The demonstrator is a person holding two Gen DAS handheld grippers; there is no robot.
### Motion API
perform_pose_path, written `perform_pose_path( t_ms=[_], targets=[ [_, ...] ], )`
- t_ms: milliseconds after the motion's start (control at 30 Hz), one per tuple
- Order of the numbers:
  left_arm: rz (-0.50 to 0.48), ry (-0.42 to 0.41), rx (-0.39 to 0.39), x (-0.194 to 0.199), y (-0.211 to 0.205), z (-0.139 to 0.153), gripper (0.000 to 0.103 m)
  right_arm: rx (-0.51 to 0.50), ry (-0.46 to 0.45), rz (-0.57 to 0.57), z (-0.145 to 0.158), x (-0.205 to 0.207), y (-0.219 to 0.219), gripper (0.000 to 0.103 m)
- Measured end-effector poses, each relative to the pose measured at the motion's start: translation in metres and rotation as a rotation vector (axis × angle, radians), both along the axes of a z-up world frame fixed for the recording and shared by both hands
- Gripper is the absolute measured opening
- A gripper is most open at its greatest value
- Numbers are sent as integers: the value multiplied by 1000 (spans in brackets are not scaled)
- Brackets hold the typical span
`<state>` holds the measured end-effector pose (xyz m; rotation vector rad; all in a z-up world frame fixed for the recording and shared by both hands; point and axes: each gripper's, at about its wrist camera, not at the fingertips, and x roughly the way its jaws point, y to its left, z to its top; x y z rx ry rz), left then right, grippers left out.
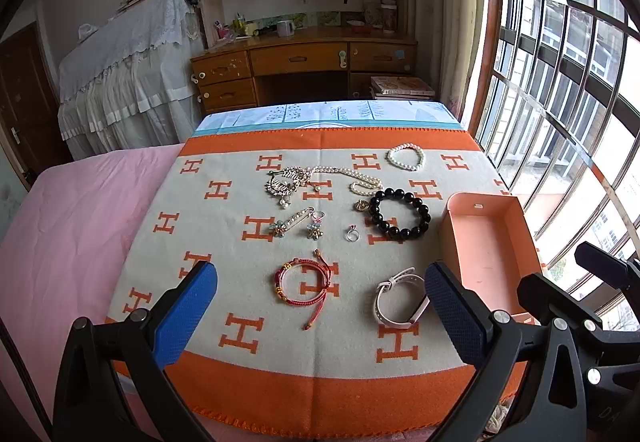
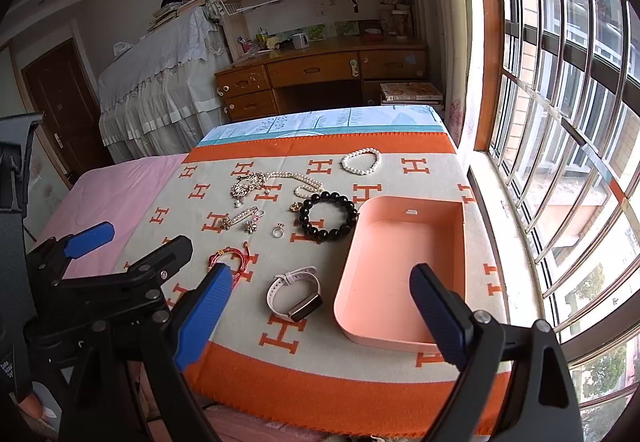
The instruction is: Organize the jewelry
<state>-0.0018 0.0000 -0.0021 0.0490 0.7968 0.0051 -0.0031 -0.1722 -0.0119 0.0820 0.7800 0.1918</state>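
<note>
Left wrist: H-patterned blanket [image 1: 248, 358] (bed by window [image 1: 560, 90]), both tongs [image 1: 320, 306] [image 2: 320, 306] apart.

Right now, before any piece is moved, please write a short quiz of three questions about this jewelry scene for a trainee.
1. True or false: the pink box already holds a bracelet.
2. Which piece lies nearest the box's left wall? A) the white pearl bracelet B) the black bead bracelet C) the red cord bracelet
3. Fill in: the left gripper and the right gripper both have their jaws ____.

Key
1. False; the box is empty.
2. B; it lies right beside that wall.
3. Open; neither holds anything.
</note>
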Motion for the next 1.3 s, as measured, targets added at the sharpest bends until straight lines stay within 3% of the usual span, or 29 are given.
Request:
perform_pose_path(
  t_ms=[1300],
  targets=[
    [1,19,-8,-4,3,0,102,0,5,11,0,0,6,91]
  ],
)
